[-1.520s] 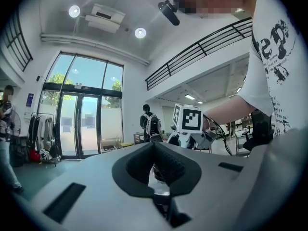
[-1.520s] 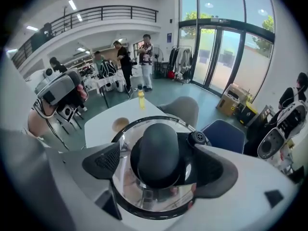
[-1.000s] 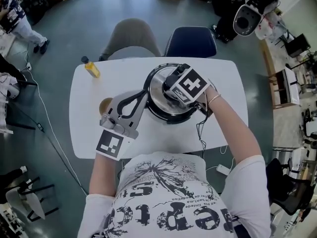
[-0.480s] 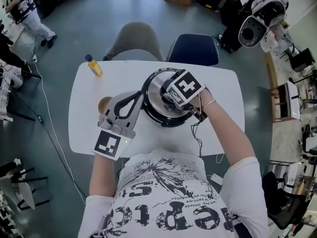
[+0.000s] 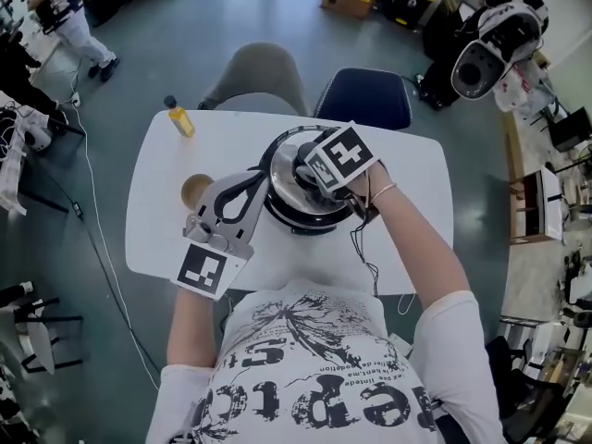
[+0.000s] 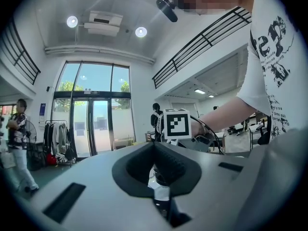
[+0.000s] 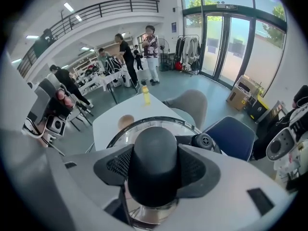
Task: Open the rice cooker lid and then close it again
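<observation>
The rice cooker (image 5: 314, 213) is a black pot in the middle of the white table (image 5: 407, 239). Its glass lid (image 5: 285, 158) has a metal rim and a black knob (image 7: 155, 165). My right gripper (image 5: 307, 168) points steeply down with its pads on either side of that knob and is shut on it. In the right gripper view the lid's rim (image 7: 144, 123) and a steam vent (image 7: 205, 141) show beyond the knob. Whether the lid rests on the pot I cannot tell. My left gripper (image 5: 263, 179) lies level at the cooker's left side with its jaw tips together.
A yellow bottle (image 5: 180, 118) stands at the table's far left corner. A round brown piece (image 5: 195, 191) lies just left of the left gripper. A grey chair (image 5: 256, 77) and a blue chair (image 5: 365, 95) stand behind the table. A cable (image 5: 366, 248) runs from the cooker towards me.
The right gripper has shifted a little left over the pot, still shut on the knob. The left gripper has slid closer to the cooker's side.
</observation>
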The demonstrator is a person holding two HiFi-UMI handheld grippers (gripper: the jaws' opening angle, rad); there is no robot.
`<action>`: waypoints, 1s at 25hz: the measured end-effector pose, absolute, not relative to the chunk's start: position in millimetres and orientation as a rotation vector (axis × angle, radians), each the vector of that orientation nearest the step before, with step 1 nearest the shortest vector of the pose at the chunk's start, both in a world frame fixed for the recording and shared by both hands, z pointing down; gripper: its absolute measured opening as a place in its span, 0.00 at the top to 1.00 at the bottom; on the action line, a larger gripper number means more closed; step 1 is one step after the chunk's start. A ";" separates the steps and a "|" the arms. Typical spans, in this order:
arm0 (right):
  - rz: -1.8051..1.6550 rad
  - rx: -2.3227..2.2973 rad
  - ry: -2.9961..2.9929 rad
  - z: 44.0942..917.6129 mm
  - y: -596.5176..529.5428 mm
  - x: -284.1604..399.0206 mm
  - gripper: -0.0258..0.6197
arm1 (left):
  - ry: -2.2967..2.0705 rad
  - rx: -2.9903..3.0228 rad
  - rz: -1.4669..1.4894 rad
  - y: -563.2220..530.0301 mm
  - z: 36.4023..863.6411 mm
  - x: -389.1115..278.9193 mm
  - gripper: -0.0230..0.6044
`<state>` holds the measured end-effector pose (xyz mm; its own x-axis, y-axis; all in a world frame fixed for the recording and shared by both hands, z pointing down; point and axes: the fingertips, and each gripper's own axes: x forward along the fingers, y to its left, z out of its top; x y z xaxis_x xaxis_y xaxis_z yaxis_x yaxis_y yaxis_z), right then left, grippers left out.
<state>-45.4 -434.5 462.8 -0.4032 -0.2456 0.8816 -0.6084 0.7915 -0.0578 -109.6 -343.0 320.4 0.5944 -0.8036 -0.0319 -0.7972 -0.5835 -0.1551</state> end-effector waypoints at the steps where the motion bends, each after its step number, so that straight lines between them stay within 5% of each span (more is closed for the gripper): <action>1: 0.449 0.643 -2.002 460.7 -435.6 -46.3 0.51 | 1.357 -2.660 -0.070 -341.2 321.1 -107.8 0.94; 13: 0.424 0.622 -2.112 414.1 -427.8 -28.0 0.51 | 1.468 -2.613 -0.051 -323.9 304.9 -91.9 0.94; 25: 0.433 0.715 -2.092 433.5 -363.5 148.2 0.51 | 1.398 -2.660 -0.020 -268.5 323.8 61.6 0.94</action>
<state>148.2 -363.5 433.5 -0.4660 -0.3311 0.8205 -0.6295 0.7758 -0.0445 61.6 -268.5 323.8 0.5691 -0.8206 -0.0520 -0.8188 -0.5598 -0.1270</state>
